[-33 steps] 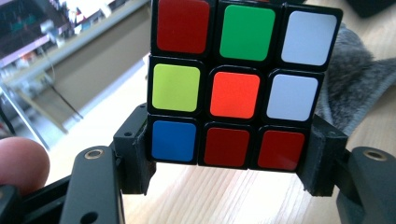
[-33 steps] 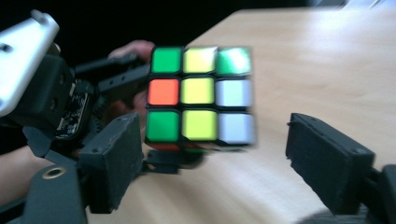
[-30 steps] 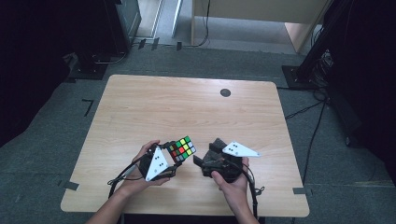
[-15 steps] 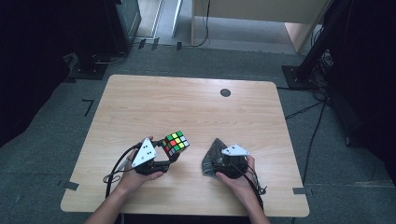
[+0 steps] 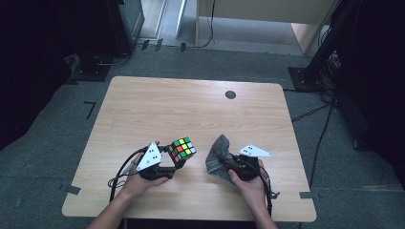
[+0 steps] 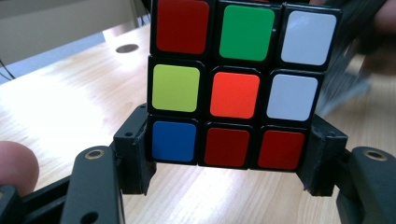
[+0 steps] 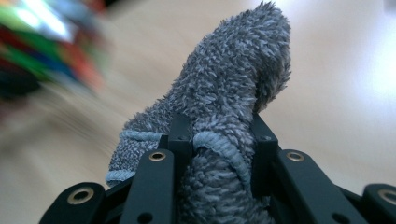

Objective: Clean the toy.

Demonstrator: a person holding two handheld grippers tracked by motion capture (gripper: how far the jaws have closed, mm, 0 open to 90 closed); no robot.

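On the wooden worktop (image 5: 191,109), the left gripper (image 5: 165,167) holds a colourful puzzle cube (image 5: 182,150) near the front edge. Just right of the cube, the right gripper (image 5: 229,164), jaws just closed, pinches a grey cloth (image 5: 218,153). A dark round disc (image 5: 230,94) lies well behind the cube.

From my feed it's a light wooden surface (image 5: 191,109) with a round dark grommet (image 5: 230,94), sitting on grey carpet floor (image 5: 334,157); dark equipment stands (image 5: 102,52) behind, pale cabinet (image 5: 267,14) beyond.
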